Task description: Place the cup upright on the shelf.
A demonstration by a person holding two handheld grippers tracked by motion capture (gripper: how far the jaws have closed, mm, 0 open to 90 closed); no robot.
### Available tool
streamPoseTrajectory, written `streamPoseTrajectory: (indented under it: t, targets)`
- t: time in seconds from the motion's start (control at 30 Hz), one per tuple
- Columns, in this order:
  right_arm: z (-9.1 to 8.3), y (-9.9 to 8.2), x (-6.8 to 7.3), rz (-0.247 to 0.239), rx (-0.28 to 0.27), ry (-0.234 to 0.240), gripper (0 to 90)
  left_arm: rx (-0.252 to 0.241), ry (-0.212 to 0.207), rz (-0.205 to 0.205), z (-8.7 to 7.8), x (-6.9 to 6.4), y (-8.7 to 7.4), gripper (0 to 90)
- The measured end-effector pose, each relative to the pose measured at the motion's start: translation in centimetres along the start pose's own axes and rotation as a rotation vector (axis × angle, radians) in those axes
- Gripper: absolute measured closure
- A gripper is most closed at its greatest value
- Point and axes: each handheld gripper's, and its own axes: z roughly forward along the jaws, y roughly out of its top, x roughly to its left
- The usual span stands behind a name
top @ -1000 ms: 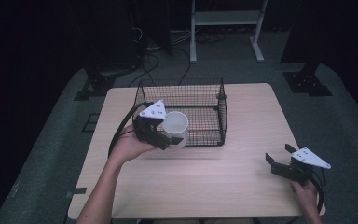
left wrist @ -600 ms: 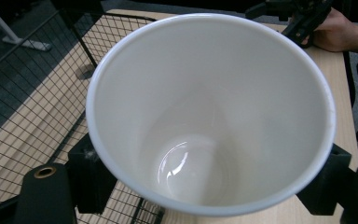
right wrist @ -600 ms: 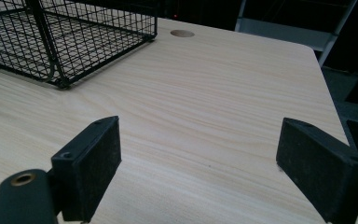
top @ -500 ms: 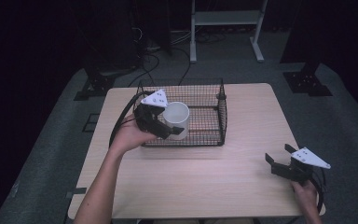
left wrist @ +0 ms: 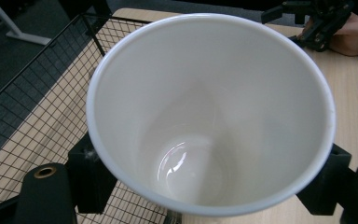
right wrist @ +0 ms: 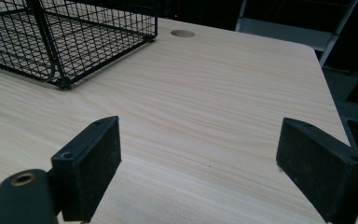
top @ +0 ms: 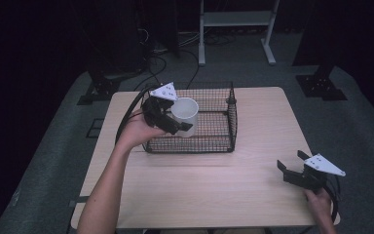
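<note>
Since a second ago, my left hand (top: 136,130) has carried the white cup (top: 185,116) up and farther over the wire basket (top: 214,141), from its near-left corner to above its left part. My left fingers (top: 175,126) pinch the cup by its sides, forearm reaching in from the near edge of the surface (top: 253,161). In the left gripper view the cup (left wrist: 209,112) is tilted mouth-first toward the camera: smooth, glossy white, round, tapering to a small shiny bottom, nothing inside. The basket is black wire mesh, rectangular, open-topped, standing on the pale wood-grain surface. My right hand (top: 319,204) rests at the near-right corner, well apart from the basket. My right fingers (right wrist: 196,172) are spread wide with only bare wood between the flat black pads (right wrist: 91,163).
</note>
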Motion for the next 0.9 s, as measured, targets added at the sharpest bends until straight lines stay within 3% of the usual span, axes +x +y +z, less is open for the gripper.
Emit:
streamPoseTrajectory:
  t: [0.47,0.9]
  targets:
    - [0.0,0.0,0.0,0.004,0.0,0.0,13.1,0.009,0.001,-0.005,0.8,2.0,1.3,21.1]
    - [0.0,0.0,-0.1,0.005,-0.002,0.003,13.1,0.052,0.006,-0.034,3.1,4.0,1.4,21.1]
